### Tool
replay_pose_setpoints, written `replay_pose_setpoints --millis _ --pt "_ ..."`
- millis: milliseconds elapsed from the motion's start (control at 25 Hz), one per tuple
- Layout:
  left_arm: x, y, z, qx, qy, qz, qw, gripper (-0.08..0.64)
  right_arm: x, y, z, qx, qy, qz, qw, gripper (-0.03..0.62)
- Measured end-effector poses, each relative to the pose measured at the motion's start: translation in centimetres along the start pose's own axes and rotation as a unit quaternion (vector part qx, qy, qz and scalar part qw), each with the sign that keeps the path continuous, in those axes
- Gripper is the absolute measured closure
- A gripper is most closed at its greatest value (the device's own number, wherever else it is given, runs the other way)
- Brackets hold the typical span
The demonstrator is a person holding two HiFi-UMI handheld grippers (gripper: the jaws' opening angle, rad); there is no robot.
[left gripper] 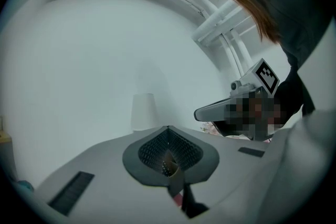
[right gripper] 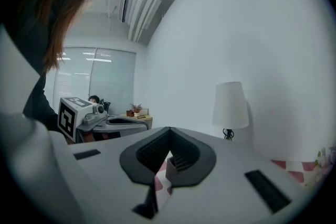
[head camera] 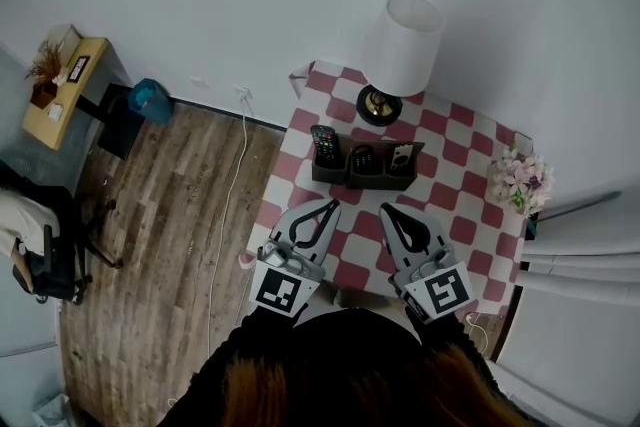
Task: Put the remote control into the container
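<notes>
1. Head view: the slim black plastic remote control (head camera: 325,144) appears to stand on end in the left compartment of the dark three-slot container (head camera: 385,181) on the red-and-white checked bench (head camera: 452,147). The left gripper (head camera: 329,204) and right gripper (head camera: 389,209) hover near the container.
2. Left gripper view: the jaws are pressed together, with nothing between them.
3. Right gripper view: the jaws meet and are empty. The remote is probably light, rigid and smooth, and best pinched across its narrow sides.
</notes>
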State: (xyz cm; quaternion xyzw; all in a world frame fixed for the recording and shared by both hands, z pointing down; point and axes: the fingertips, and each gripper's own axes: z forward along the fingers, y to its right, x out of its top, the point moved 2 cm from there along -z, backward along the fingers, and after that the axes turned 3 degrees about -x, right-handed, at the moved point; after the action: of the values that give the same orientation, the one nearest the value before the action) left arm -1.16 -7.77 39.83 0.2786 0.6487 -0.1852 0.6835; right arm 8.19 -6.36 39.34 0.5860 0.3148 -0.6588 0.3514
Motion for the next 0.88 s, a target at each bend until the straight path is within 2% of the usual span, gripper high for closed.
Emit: replay_pose_setpoints --millis 80,240,440,880 --pt "-0.26 -0.09 -0.04 0.006 -0.007 -0.019 0.9998 0.551 -0.01 0.09 -0.14 -0.002 -0.001 -0.002 1.0 0.58" --pt "-0.27 -0.18 -0.04 0.013 -0.007 -0.026 0.9995 0.551 0.24 0.31 -0.26 -0.009 -0.007 -0.009 1.0 0.58" --pt "-0.12 -0.05 -0.13 0.013 -0.008 -0.015 0.9998 0.551 0.61 0.27 -0.42 -0.01 0.0 -0.009 1.0 0.58" --pt "-0.06 0.21 -0.08 0.014 -0.009 -0.021 0.9996 0.551 0.64 0.38 -0.88 -0.014 0.001 -0.01 1.0 0.58"
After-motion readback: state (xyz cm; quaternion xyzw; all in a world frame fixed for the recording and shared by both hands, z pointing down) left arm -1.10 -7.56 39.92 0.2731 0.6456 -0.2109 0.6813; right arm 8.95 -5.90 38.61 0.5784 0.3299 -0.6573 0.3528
